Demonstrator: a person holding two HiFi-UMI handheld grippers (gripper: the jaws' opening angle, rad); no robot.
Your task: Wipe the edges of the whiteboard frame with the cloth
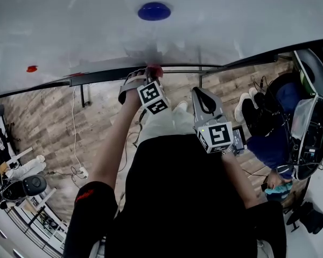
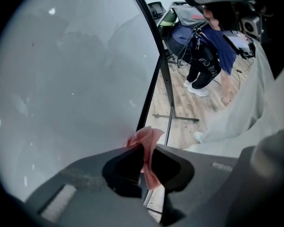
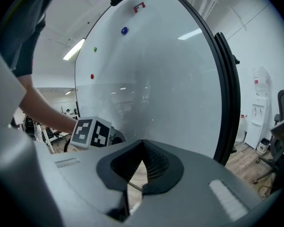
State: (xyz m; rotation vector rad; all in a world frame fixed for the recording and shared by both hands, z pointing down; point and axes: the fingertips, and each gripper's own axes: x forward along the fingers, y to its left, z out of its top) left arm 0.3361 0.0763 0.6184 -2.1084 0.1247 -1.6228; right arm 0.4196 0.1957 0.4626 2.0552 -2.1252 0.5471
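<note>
Wiping the thin black frame (image 1: 113,73) of the big white whiteboard (image 1: 215,26)

The left gripper (image 2: 144,148) is pinching a small red cloth (image 2: 146,137) tight and pressing it on the frame's bottom edge, arm reaching out. The right gripper (image 3: 141,160) is waiting below the frame, closed on nothing. I think most edges are left to wipe.

cloth (image 2: 146,138): pinkish red | whiteboard (image 1: 231,20): white | frame (image 1: 105,72): black | round magnet (image 1: 154,11): blue | small magnet (image 1: 32,68): red | floor (image 1: 43,117): brown wood grain | shirt (image 1: 177,198): black
</note>
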